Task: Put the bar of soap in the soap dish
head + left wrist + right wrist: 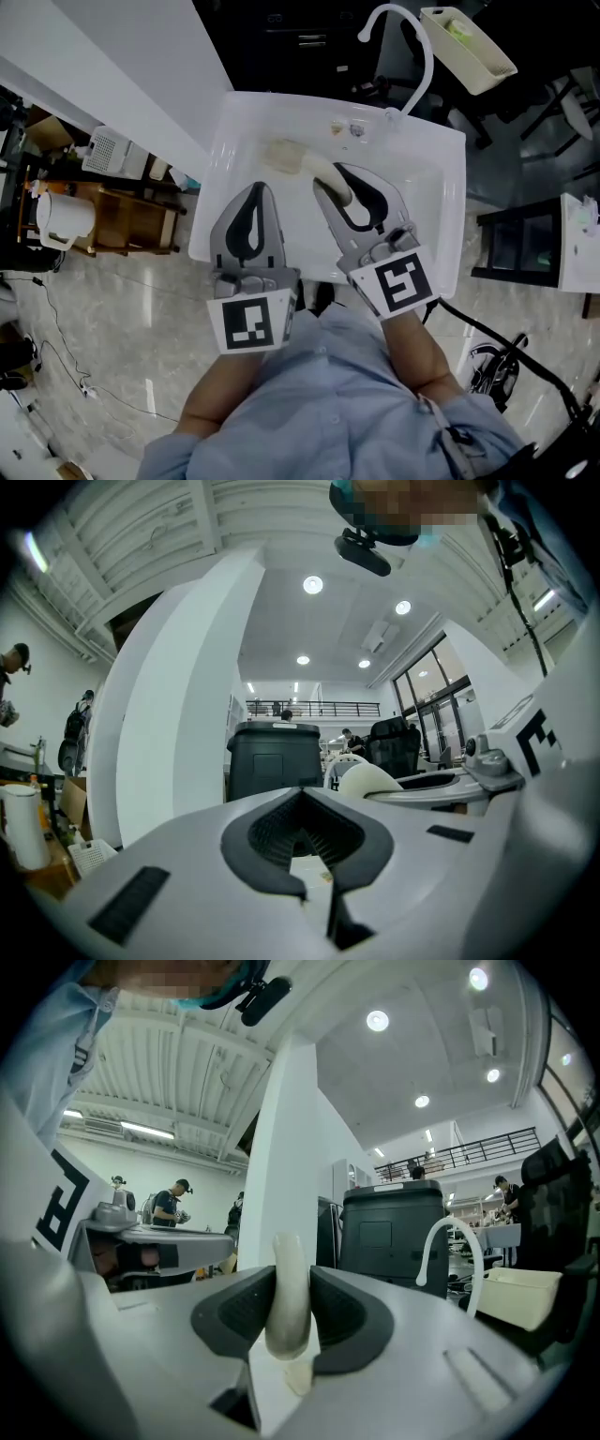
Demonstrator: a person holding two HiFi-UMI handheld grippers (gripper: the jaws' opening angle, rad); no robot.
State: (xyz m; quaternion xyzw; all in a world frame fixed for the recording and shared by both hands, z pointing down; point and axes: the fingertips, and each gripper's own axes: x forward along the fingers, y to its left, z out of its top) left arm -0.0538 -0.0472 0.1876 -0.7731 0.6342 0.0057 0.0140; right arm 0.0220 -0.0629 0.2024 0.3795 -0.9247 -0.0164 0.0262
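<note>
Looking down on a white sink [441,187] w/ a curved white faucet [422,56] at its far rim. Past the faucet, off the sink's far right corner, sits a cream tray [478,58] w/ sth green inside. A light-blue shirt [337,375] fills the near edge.

The left gripper [258,187] and right gripper [333,183] sit side by side over the basin's near half, both pointing level toward the faucet side.

The right gripper is clamped on the bar of soap [323,169]: the pale bar stands on edge btwn the two dark pads, pressed from both sides. Its far end pokes out past the tips, up and to the left in the head view. The right gripper view shows the same: bar [287,1297] upright in the jaws of the gripper [289,1274], faucet [448,1232] and tray [525,1302] off to the right, well apart from the soap.

The left gripper's jaws are closed, tips [302,791] meeting, nothing btwn them.

A small beige item [284,155] lies on the basin's far left, just beyond the soap's far end; can't tell what it is or whether they touch.
</note>
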